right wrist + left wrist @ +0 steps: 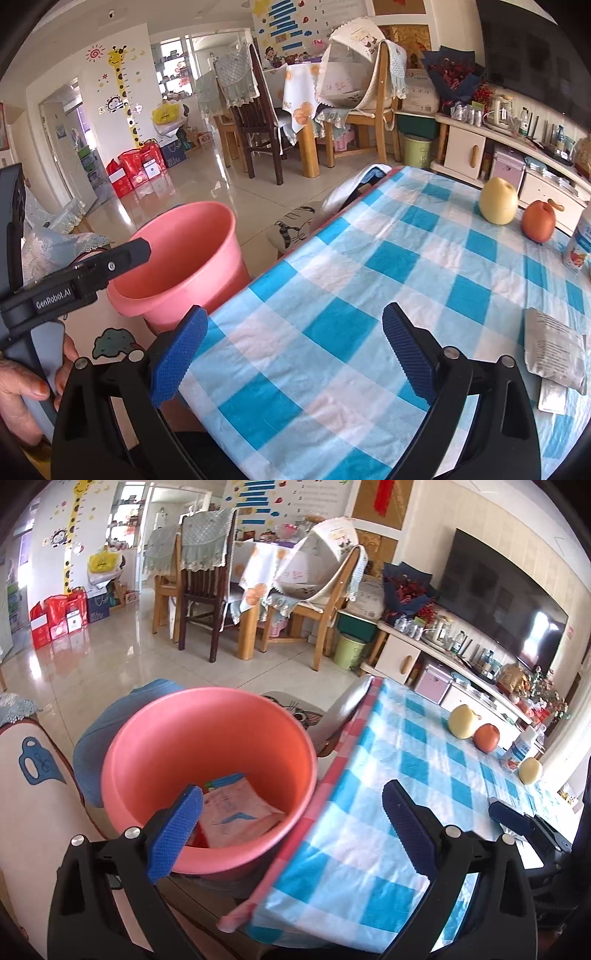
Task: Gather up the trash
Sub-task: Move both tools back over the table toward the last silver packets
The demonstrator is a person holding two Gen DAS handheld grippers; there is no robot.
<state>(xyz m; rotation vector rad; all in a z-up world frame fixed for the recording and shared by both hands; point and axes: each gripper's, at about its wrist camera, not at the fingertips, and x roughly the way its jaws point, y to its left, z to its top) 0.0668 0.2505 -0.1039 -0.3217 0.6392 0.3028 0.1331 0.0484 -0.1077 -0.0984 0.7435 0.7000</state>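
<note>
I am holding my left gripper with its jaws spread wide and nothing between them, straddling the near rim of the pink bucket and the edge of the bench, which is covered with a blue and white checked cloth. The bucket is standing just beside the bench on its left side, and inside it I am seeing a flat pink and white packet lying on the bottom with a blue-edged wrapper behind it. My right gripper is also gaping wide and empty, hovering over the checked cloth near the front edge of the bench. From the right wrist view, a crinkled silver-grey packet is lying on the cloth at the right side, with a smaller flat silver wrapper just beside its near end. Farther back on the bench 1 yellow pear and 1 red apple are sitting close together, and a carton is standing at the right edge. In the left wrist view 1 more yellow fruit is resting near that carton. My left hand is gripping the handle of the left gripper at the far left of the right wrist view, just beside the bucket.
</note>
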